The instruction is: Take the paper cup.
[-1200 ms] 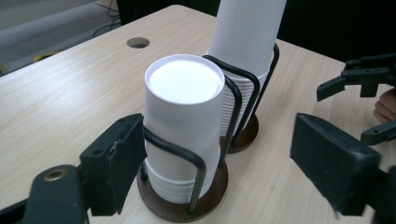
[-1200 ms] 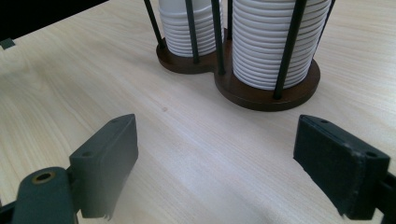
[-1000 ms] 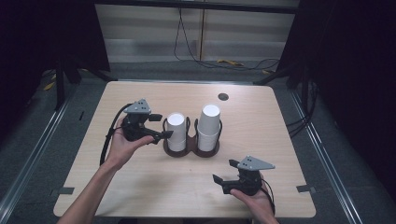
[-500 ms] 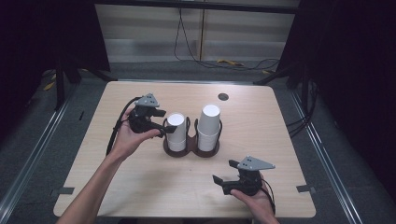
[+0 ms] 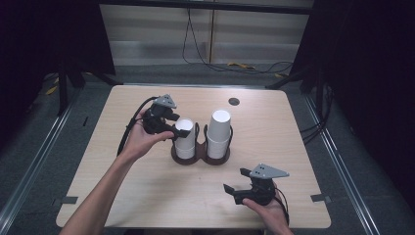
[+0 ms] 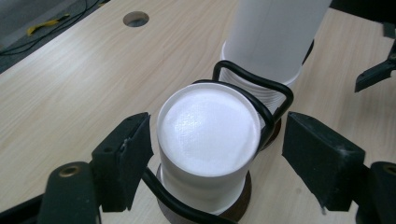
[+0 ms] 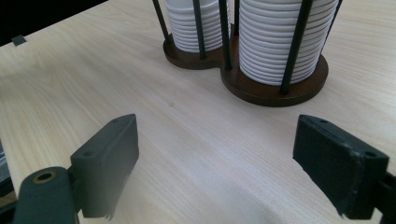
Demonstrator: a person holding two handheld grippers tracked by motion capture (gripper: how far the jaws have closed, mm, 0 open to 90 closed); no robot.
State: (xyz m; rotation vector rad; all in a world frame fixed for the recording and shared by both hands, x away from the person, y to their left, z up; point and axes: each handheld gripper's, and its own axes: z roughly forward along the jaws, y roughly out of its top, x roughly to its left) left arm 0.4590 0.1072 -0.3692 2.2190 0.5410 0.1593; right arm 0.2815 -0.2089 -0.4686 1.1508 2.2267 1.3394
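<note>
The shorter stack of white cups (image 6: 208, 140) is framed between the jaws of the left gripper (image 6: 217, 154), its flat top seen just ahead of the pads. One pad is set just beside the stack's near wall; whether it touches cannot be told. The other pad is held apart from it, with the black wire upright of the cup holder (image 6: 261, 105) standing in that gap. Just beyond the stack, on the far side of that wire loop, the taller stack of cups (image 6: 275, 37) is seen rising out of frame. The left gripper is spread wide, released, with nothing clamped.

In the high view the left gripper (image 5: 169, 128) is held at the shorter stack's (image 5: 185, 139) top, and the right gripper (image 5: 235, 192) is kept low over the table (image 5: 122, 196), well apart from the holder (image 5: 200, 157). Ahead of the right gripper's jaws only bare wood is seen, with the holder's brown base (image 7: 275, 88) and ribbed cups farther off. It too is released, jaws wide, gripping nothing.
</note>
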